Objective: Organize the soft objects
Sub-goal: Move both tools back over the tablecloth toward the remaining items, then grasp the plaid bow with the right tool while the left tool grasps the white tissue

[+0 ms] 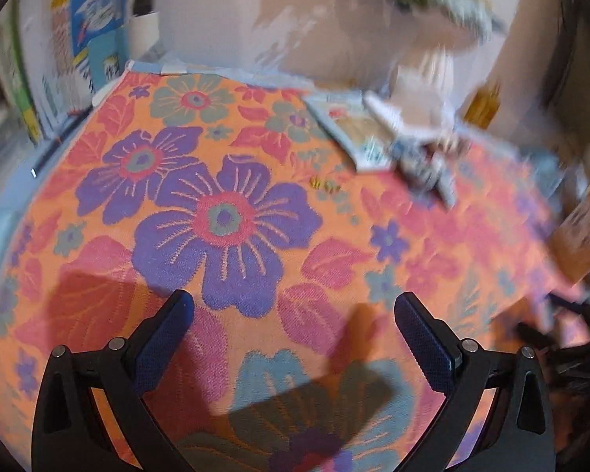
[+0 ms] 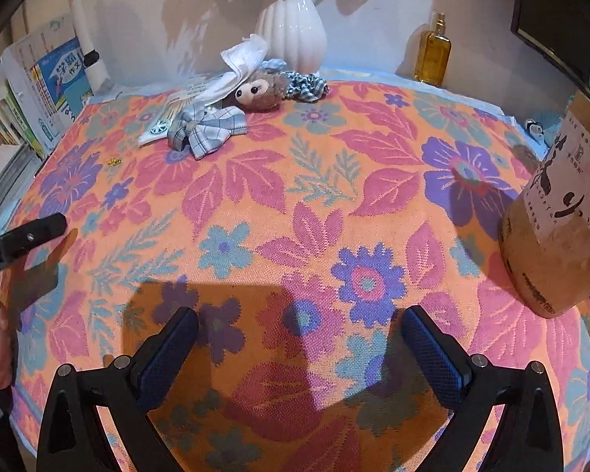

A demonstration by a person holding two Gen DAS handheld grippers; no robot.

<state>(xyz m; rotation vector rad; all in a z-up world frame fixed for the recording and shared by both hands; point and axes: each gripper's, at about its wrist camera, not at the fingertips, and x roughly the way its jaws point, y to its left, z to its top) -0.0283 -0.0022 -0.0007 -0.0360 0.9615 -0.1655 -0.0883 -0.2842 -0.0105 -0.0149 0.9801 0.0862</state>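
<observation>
Over on the left, a row of books [image 2: 39, 90] stands upright at the edge of the bench [image 2: 334, 204], which is covered by an orange cloth with purple, pink and teal flowers. The left hand-held gripper [image 1: 294, 314] hangs over the near part of that cloth, its two blue-padded fingers spread wide with nothing between them; its view is smeared by blur on the far side.

Toward the back, left of centre, lie the soft things in a loose heap: a grey plaid bow [image 2: 206, 128] nearest, partly on a flat printed packet [image 2: 165, 118]; behind it a small brown plush toy [image 2: 257, 92] with big eyes; a white cloth [image 2: 240, 63] draped just over the toy; and a blue checked scrunchie [image 2: 306, 86] touching the toy's right side. A white ribbed vase [image 2: 295, 35] stands right behind them.

The right hand-held gripper [image 2: 299, 326] is released too, fingers apart, above bare cloth. Further right stand an amber glass bottle [image 2: 432, 55] by the wall and a brown paper-labelled jar [image 2: 558, 236] close by.
</observation>
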